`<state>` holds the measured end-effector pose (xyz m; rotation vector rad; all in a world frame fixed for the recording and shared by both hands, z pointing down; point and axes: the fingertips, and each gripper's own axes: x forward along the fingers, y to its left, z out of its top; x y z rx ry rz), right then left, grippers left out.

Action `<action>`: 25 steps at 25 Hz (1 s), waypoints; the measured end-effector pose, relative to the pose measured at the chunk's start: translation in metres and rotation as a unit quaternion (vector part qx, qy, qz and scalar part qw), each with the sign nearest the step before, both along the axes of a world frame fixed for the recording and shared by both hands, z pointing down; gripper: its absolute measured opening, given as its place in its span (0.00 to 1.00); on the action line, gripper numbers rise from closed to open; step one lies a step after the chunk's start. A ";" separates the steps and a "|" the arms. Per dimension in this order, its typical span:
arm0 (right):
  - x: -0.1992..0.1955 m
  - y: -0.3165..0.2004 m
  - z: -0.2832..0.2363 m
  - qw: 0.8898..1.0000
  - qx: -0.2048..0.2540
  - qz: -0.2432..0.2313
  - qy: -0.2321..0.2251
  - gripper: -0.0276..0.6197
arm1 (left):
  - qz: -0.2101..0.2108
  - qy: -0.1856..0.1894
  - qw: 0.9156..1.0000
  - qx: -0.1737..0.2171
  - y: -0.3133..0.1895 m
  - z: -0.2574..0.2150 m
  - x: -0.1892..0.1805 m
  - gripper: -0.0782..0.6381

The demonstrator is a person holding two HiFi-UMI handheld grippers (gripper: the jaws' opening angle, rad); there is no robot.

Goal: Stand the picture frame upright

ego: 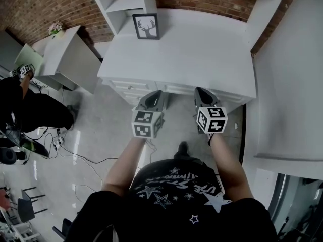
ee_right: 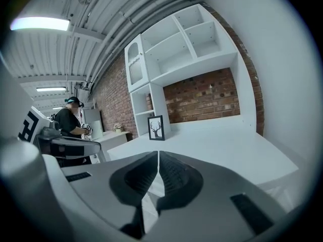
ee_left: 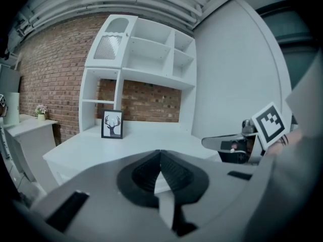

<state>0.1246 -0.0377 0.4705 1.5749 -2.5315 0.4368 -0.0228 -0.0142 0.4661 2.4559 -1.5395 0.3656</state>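
Note:
A black picture frame (ego: 146, 26) with a deer drawing stands upright at the back left of the white desk (ego: 202, 54), against the shelf unit. It also shows in the left gripper view as the frame (ee_left: 112, 124) and in the right gripper view as the frame (ee_right: 156, 128). My left gripper (ego: 155, 96) and right gripper (ego: 202, 94) hover side by side in front of the desk's near edge, far from the frame. Both are shut with nothing between their jaws.
A white shelf unit (ego: 126, 4) rises at the desk's back. A white wall panel (ego: 292, 84) stands to the right. A lower white side table (ego: 65, 54) with a small plant (ego: 55, 29) is at left. A person in black (ego: 25, 100) stands far left; cables lie on the floor.

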 end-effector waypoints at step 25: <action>-0.038 0.156 -0.007 0.999 0.001 0.047 0.017 0.07 | 0.027 0.022 0.999 0.003 0.138 -0.001 -0.057 0.13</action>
